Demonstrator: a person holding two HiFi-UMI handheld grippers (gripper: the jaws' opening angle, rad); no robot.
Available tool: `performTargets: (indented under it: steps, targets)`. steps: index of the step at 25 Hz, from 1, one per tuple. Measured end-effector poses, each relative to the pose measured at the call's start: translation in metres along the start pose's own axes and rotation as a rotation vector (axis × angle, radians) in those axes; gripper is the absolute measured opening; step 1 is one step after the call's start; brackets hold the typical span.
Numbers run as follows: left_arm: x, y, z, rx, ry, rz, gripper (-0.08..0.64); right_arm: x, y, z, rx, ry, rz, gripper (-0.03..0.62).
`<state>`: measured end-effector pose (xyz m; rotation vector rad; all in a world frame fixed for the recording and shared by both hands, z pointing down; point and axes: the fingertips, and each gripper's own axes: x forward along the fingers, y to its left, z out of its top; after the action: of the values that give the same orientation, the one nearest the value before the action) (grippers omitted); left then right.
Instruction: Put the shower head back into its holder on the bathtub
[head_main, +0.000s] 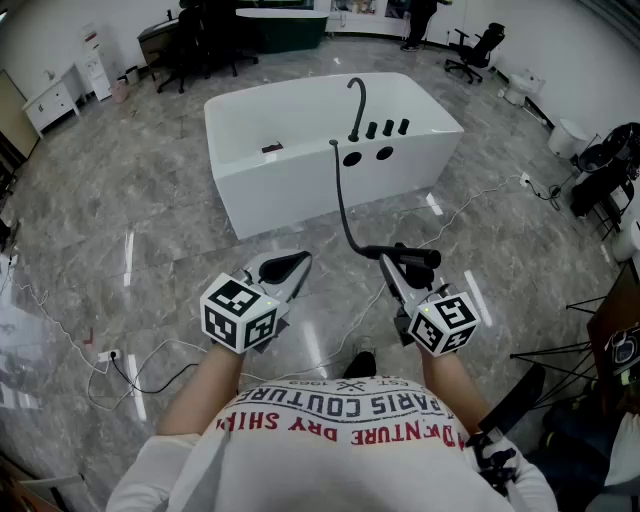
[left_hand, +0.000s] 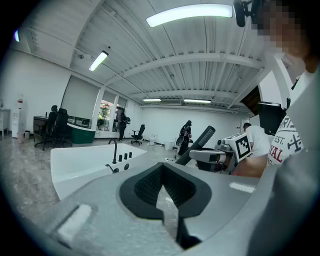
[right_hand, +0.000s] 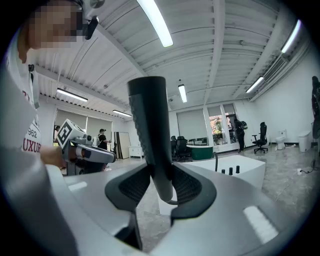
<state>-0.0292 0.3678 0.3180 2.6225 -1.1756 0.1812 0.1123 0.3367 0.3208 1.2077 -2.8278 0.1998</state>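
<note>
Open office-like test hall: a white bathtub (head_main: 300, 195) stands on a glossy stone floor (head_main: 130, 210), with office chairs (head_main: 478, 47), loose cables (head_main: 133, 378), and ceiling strip lights (left_hand: 190, 14).

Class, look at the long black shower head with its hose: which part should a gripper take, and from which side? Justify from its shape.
Take the long black shower head across its slim, straight handle near the hose end, from the side, as the right gripper does now. Its parallel sides give the jaws flat contact, and the black hose trails free toward the white bathtub.
</note>
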Motion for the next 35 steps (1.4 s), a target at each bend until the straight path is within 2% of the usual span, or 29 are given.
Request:
performTargets:
  steps: [10, 17, 23, 28, 35]
  targets:
    - [0.002, -0.005, -0.007, -0.015, 0.017, -0.008, 0.002, -0.008, 0.008, -0.006, -0.024, 0.011, -0.003, 0.137]
    - [0.008, -0.008, -0.009, -0.022, 0.017, -0.017, 0.002, -0.005, 0.005, -0.011, -0.007, 0.024, 0.013, 0.137]
    - [0.002, -0.002, -0.005, -0.024, -0.003, -0.003, 0.002, 0.004, 0.003, -0.006, 0.005, 0.021, 0.020, 0.137]
    - [-0.013, 0.005, 0.011, 0.007, -0.057, -0.017, 0.002, 0.018, 0.000, 0.011, 0.015, -0.010, 0.016, 0.137]
    - [-0.002, 0.026, -0.002, -0.026, -0.010, -0.007, 0.002, 0.033, -0.007, 0.026, 0.008, -0.042, 0.043, 0.137]
